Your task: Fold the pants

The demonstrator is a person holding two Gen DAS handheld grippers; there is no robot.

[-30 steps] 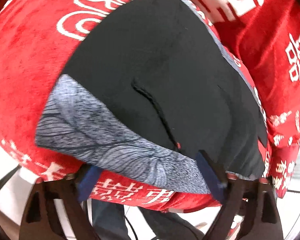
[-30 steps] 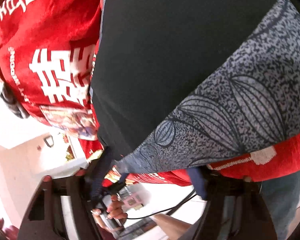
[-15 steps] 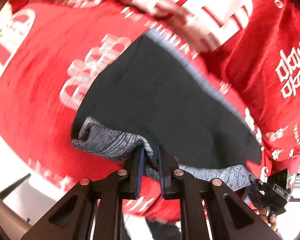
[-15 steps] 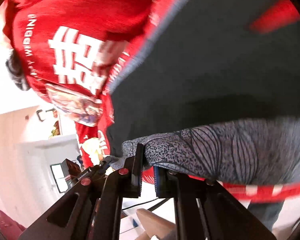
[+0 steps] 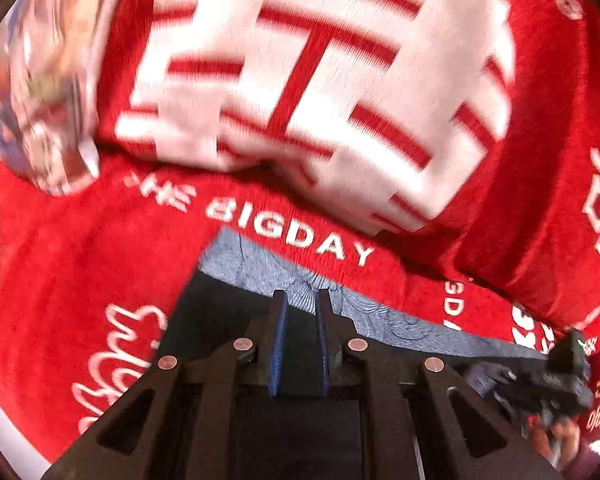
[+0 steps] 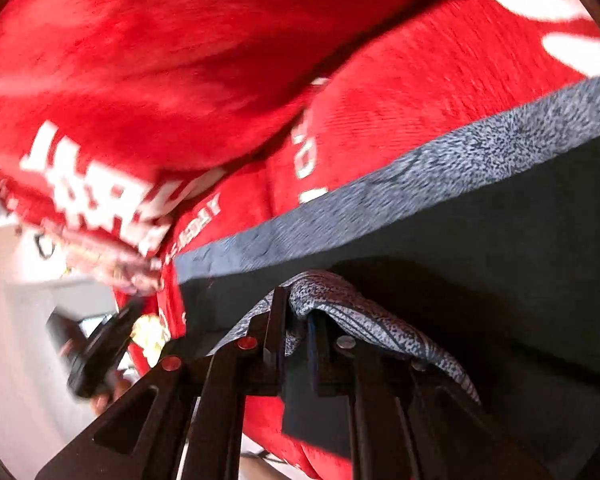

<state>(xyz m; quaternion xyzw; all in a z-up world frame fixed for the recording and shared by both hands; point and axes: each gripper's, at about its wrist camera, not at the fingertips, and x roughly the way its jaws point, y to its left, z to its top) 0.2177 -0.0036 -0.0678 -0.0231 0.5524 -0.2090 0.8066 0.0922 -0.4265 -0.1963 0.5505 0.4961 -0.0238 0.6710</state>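
The pants are black with a grey leaf-patterned band, and they lie on a red blanket. My right gripper is shut on a bunched grey edge of the pants, lifted over the black cloth near the far grey band. In the left wrist view my left gripper is shut with dark pants cloth between its blue pads. Its tips are close to the grey band at the far edge of the pants.
The red blanket carries white lettering and rises into a thick fold with a big white character just beyond the pants. A shiny printed packet lies at the far left. A pale wall and room show past the blanket's left edge.
Both grippers went from open around the near grey edge to shut on it. They then lifted it and carried it across the black cloth to the far grey band.
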